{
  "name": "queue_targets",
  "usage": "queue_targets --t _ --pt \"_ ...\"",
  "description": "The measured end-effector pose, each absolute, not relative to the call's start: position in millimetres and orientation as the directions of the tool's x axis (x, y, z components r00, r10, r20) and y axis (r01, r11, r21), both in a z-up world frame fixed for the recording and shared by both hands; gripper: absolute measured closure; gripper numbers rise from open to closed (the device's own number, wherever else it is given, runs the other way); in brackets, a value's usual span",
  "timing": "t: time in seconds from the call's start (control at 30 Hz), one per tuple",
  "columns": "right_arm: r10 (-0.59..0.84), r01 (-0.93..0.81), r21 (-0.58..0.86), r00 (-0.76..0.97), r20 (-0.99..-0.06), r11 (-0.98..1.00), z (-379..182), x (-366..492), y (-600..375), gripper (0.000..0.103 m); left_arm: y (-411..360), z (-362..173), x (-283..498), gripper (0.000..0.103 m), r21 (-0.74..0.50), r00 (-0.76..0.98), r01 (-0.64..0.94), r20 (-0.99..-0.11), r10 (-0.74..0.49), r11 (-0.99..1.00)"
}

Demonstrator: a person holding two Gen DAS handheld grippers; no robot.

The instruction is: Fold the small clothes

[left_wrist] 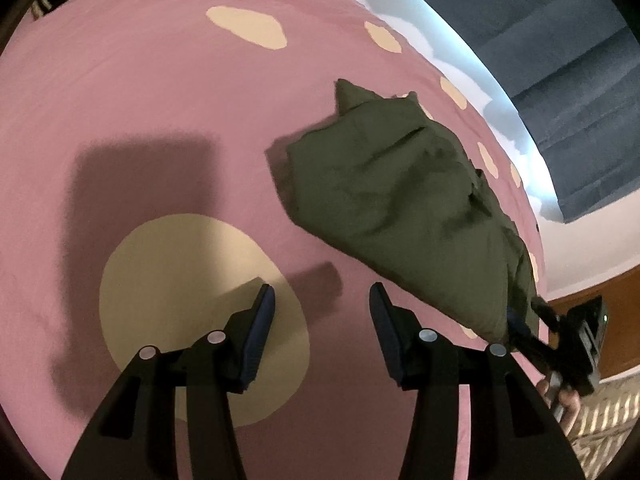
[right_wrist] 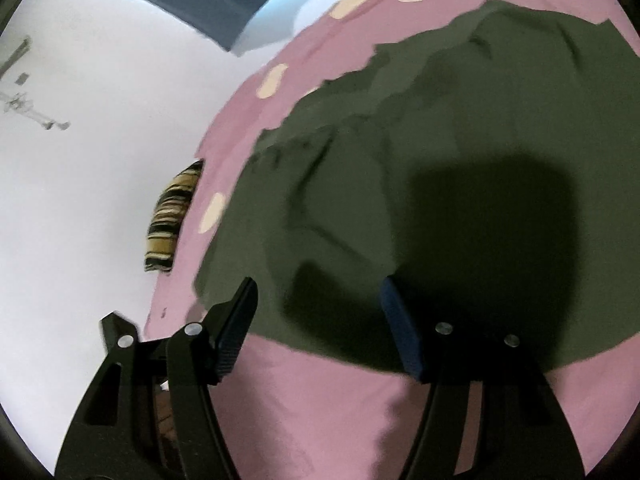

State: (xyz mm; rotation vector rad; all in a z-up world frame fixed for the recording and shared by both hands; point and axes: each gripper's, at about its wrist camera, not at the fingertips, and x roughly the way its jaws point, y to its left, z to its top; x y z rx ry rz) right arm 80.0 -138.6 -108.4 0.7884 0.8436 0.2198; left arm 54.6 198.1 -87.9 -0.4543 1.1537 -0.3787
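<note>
Olive-green garment [left_wrist: 400, 200] lies rumpled on the pink spotted bedsheet [left_wrist: 160, 100], right of centre in the left wrist view. Right gripper [right_wrist: 316, 320] hovers at its near edge, jaws spread and empty, likely seeking a hem. Left gripper [left_wrist: 322, 320] waits beside it, jaws apart and empty.

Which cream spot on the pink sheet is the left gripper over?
The big cream spot beneath the left gripper; the other spots are small and lie along the sheet's far edge.
</note>
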Motion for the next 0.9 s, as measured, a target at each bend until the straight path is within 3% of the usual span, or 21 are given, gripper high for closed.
queue_targets --t 0.13,0.23,0.57,0.73,0.9 --pt "0.475 0.109 0.661 0.611 -0.634 0.742 -128.8 83.6 -122.7 0.036 198.3 -88.8 59.1 0.053 -0.533 0.368 0.022 -0.782 -0.502 0.846" --pt "0.457 0.092 0.644 0.629 -0.629 0.760 -134.3 81.1 -118.5 0.036 196.3 -90.9 66.9 0.048 -0.549 0.372 -0.004 -0.776 -0.508 0.836" --pt "0.459 0.063 0.637 0.641 -0.616 0.768 -134.6 72.7 -117.2 0.036 173.1 -101.1 103.5 0.045 -0.631 0.380 -0.099 -0.739 -0.556 0.770" --pt "0.429 0.061 0.619 0.668 -0.608 0.783 -118.2 65.2 -117.6 0.037 153.9 -94.3 109.4 0.079 -0.552 0.393 -0.069 -0.780 -0.486 0.831" --pt "0.416 -0.001 0.584 0.703 -0.577 0.812 -101.4 55.5 -110.4 0.036 150.5 -81.4 107.4 0.088 -0.531 0.407 -0.022 -0.779 -0.478 0.847"
